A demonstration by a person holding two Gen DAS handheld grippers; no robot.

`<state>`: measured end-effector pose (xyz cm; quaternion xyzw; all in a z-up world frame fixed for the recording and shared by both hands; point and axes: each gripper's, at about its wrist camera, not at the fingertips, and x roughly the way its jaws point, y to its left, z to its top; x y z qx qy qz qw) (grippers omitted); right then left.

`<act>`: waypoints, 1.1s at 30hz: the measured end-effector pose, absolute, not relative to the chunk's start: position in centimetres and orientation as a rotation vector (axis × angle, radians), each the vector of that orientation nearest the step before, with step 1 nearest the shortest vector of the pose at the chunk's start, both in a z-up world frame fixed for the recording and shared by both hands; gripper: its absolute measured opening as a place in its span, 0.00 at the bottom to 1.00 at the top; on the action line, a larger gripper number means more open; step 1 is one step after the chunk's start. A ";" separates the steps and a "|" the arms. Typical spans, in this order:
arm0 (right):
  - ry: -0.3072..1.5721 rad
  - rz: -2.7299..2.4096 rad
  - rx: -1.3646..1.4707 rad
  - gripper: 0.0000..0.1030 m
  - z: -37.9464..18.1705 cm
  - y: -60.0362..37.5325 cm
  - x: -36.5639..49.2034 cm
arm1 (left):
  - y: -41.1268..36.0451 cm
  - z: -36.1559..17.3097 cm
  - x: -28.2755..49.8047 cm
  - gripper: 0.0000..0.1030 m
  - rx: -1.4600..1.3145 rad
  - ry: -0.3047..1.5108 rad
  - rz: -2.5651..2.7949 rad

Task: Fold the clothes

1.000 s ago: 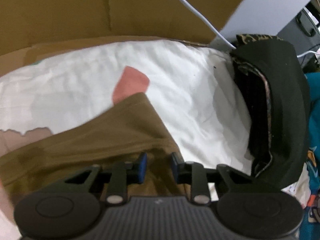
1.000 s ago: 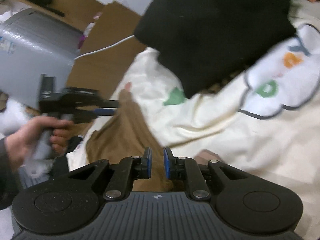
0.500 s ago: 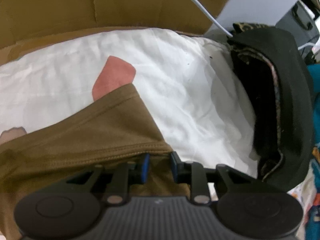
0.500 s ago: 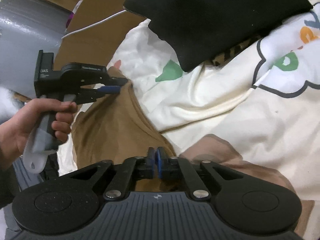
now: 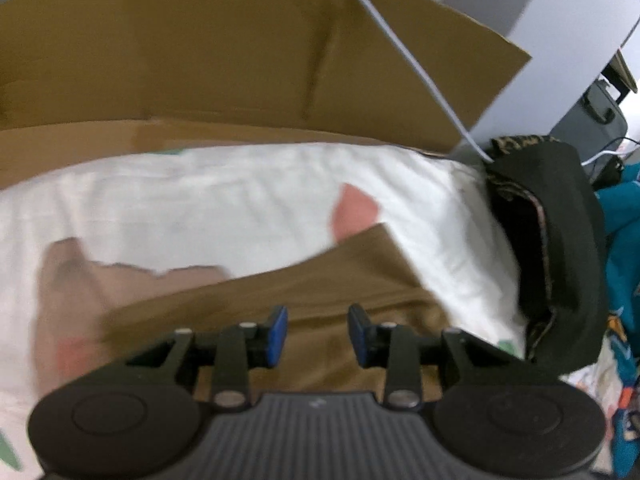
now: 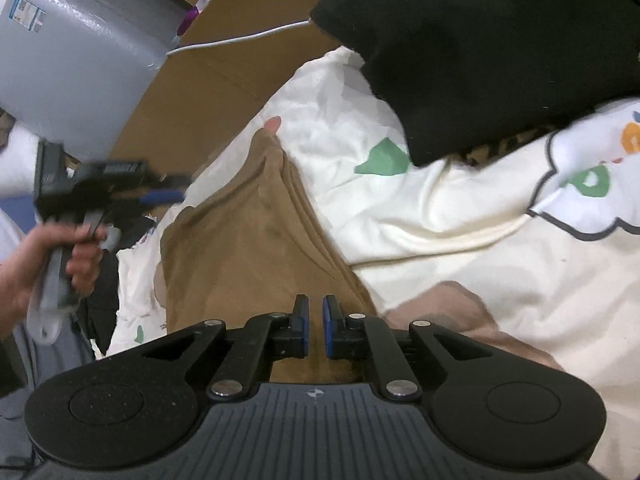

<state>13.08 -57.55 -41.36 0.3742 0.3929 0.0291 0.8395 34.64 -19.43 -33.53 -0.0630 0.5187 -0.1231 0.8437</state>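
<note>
Brown garment (image 6: 240, 240) lies beneath both: left hand-held gripper (image 5: 318, 334) parted, empty; right hand-held gripper (image 6: 315, 330) nearly together.

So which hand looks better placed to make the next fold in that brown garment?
Probably the right. Its gripper sits nearly shut at the near edge of the brown garment, while the left gripper is off the cloth, fingers apart and empty.
</note>
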 end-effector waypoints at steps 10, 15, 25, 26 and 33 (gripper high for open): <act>0.860 0.094 0.646 0.07 -39.8 -55.0 16.7 | -11.2 -35.7 32.5 0.36 -0.214 1.092 -0.144; 0.927 0.108 0.601 0.07 -40.2 -54.1 16.9 | -9.3 -38.8 31.9 0.37 -0.242 1.090 -0.090; 1.039 0.088 0.495 0.10 -41.5 -52.6 15.5 | -6.8 -40.9 31.3 0.34 -0.340 0.986 -0.123; 1.044 0.091 0.485 0.10 -41.4 -52.6 15.6 | -6.6 -40.8 31.3 0.30 -0.354 0.976 -0.126; 1.053 0.093 0.466 0.10 -41.6 -52.4 15.6 | -4.7 -39.6 32.4 0.14 -0.475 0.927 -0.071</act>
